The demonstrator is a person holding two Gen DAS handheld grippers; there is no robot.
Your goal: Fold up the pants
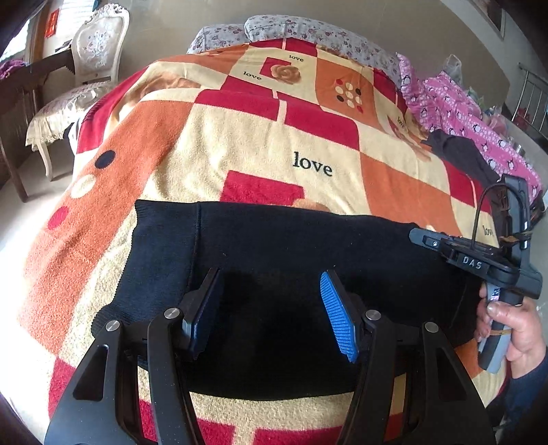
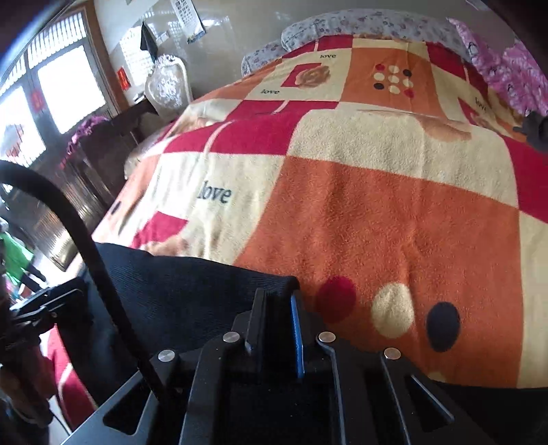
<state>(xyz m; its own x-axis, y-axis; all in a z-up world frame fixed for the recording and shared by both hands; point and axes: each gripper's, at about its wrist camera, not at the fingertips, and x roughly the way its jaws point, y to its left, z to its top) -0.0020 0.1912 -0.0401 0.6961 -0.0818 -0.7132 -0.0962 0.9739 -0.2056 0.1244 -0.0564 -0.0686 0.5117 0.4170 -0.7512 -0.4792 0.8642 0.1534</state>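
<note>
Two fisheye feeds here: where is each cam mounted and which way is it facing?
Left wrist: sits behind the open left tongs, looking up the bed over the black pants; the right hand holding the right tongs shows at right.
Right wrist: sits behind the right tongs, shut on the pants' corner, looking up the bed toward the pillows.
Shared: the pants, the checked blanket, the white chair.

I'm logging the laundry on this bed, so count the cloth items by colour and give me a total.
Black: 1, the black pants
Dark grey: 1, the dark garment
Pink penguin print: 1, the pink fabric
Orange, red and cream: 1, the love blanket
Floral grey: 1, the pillow
Total: 5
</note>
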